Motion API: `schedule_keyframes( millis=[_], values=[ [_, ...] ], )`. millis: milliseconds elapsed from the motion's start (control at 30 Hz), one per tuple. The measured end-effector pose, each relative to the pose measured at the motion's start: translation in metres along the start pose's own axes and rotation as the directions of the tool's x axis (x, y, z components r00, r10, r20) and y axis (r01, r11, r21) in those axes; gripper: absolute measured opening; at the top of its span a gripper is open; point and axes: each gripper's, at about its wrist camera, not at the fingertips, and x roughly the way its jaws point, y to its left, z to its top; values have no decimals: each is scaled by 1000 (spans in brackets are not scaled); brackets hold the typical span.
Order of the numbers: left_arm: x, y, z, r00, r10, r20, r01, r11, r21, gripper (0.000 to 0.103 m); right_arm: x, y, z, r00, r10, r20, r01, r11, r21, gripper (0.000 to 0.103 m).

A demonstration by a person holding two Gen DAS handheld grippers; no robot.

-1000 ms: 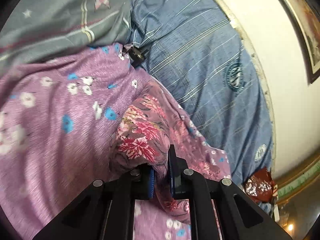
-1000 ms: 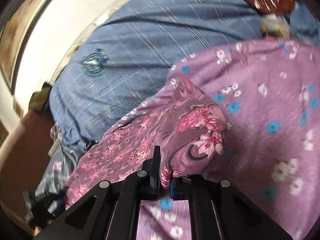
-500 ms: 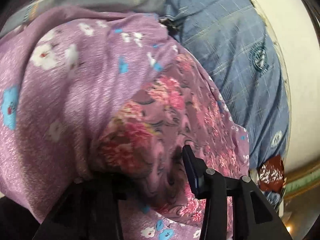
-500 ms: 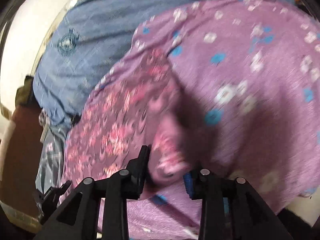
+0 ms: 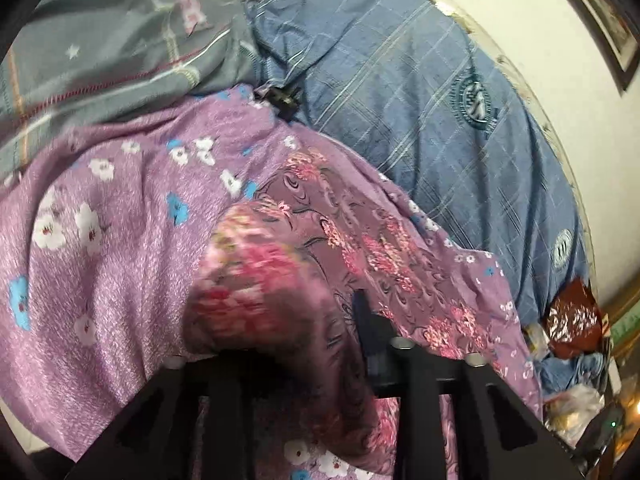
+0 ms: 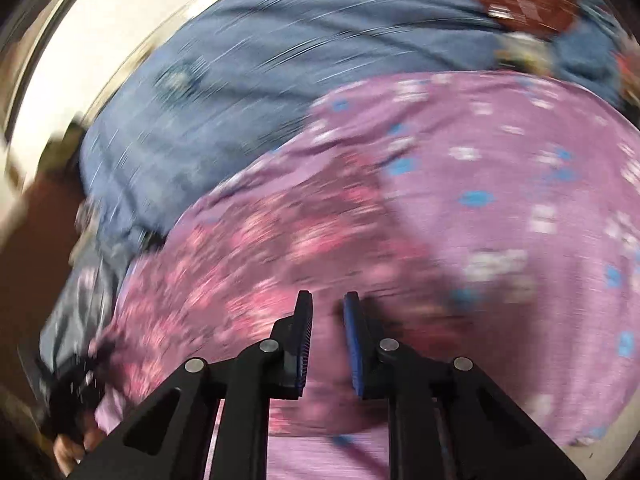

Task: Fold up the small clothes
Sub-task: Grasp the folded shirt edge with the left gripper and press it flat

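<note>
A small mauve garment with pink flowers (image 5: 360, 240) lies on a lilac cloth with white and blue flowers (image 5: 120, 220). In the left wrist view a fold of the garment drapes over my left gripper (image 5: 320, 340) and hides its left finger; the jaws stand wide apart. In the blurred right wrist view the same garment (image 6: 260, 240) lies flat ahead of my right gripper (image 6: 327, 308), which is open with nothing between its blue pads.
A blue checked sheet (image 5: 440, 100) covers the bed beyond the cloth. A grey-green patterned blanket (image 5: 100, 52) lies at the upper left. A dark red wrapper (image 5: 572, 320) sits by the wall. A small black clip (image 5: 282, 98) lies at the cloth's far edge.
Both grippers were shut on the garment's corners a second ago and have opened. The right gripper has let go and drawn back; the fold still lies over the left gripper.
</note>
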Motion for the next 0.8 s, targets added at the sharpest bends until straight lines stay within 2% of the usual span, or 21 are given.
schedule_keyframes(
  millis=[33, 100, 133, 167, 200, 400, 500, 533, 600, 700, 767, 800],
  values=[
    [3, 2, 0, 1000, -12, -17, 12, 1000, -27, 43, 10, 14, 0, 1000, 9, -25, -10, 999, -32, 16],
    [15, -1, 4, 1000, -10, -24, 9, 999, -40, 42, 28, 36, -2, 996, 29, -80, -35, 996, -76, 16],
    [16, -2, 5, 1000, 4, -23, -4, 1000, -24, 35, 39, 48, -3, 993, 37, -111, -48, 994, -96, 16],
    [19, -4, 7, 1000, 23, -20, -23, 1000, -8, 19, 49, 59, -5, 991, 37, -131, -52, 992, -114, 16],
    [20, -5, 10, 999, 40, -17, -40, 999, 5, 18, 56, 69, -5, 989, 38, -145, -56, 990, -128, 16],
    [19, -6, 16, 1000, 12, -12, -12, 1000, -11, 14, 96, 110, 2, 982, 23, -189, -58, 982, -178, 16],
    [16, -6, 17, 1000, -5, 1, 5, 1000, -7, 14, 132, 113, -6, 954, -12, -298, -47, 981, -189, 17],
    [15, -7, 17, 1000, -12, 6, 12, 1000, -2, 13, 131, 116, -8, 964, -11, -267, -51, 973, -224, 15],
    [14, -7, 18, 1000, -26, 15, 26, 1000, 11, 13, 130, 117, -9, 961, -11, -275, -59, 968, -246, 16],
    [15, -7, 18, 999, -31, 10, 31, 999, 16, 16, 130, 110, -8, 957, 31, -288, -99, 969, -225, 16],
    [20, -3, 17, 1000, -17, -9, 17, 1000, -17, 34, 130, 104, -7, 953, 65, -295, -129, 971, -202, 16],
    [23, 0, 16, 999, -20, -26, 19, 999, -42, 37, 129, 102, -7, 952, 78, -295, -142, 970, -199, 16]
  ],
)
